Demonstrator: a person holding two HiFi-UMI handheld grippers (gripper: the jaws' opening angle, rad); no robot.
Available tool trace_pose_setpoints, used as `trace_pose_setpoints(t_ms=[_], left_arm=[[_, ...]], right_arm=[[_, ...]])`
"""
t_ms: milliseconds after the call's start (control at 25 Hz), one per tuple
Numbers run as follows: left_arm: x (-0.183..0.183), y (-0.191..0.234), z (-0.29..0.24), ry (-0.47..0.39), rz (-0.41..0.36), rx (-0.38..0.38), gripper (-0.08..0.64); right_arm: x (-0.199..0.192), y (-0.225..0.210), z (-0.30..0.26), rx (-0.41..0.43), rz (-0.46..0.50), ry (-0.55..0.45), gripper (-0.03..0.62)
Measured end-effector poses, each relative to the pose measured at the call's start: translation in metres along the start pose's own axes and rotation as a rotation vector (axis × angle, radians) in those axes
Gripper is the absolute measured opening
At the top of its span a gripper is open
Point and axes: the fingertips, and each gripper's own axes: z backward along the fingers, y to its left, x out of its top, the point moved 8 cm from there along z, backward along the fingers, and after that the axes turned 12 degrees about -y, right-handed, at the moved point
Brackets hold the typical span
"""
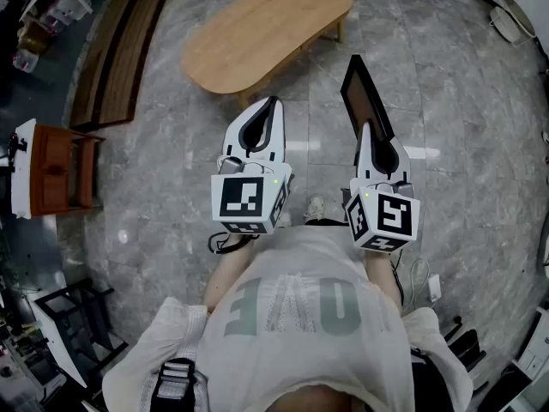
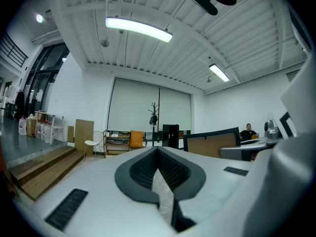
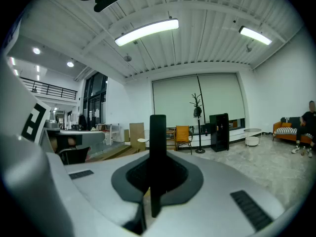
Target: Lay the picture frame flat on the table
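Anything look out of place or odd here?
Nothing spilled or broken. The picture frame is clamped edge-on in the right gripper, held in the air over the floor, off the table rather than lying on it.

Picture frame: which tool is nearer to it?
Right. The right tool is shut on the picture frame at its edge. The left tool sits apart to the frame's left, shut on nothing.

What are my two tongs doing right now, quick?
Left tongs: closed, holding nothing.
Right tongs: closed on the picture frame, held on edge.
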Motion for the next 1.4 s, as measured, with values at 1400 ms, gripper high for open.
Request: trace_pose_setpoints(t_ms=[1400], left_arm=[[0.011,-0.009,-0.022,-0.111,-0.079,0.157,0.009]], right_arm=[[0.000,-0.070,0.003,0.057,0.000,-0.081,0.017]])
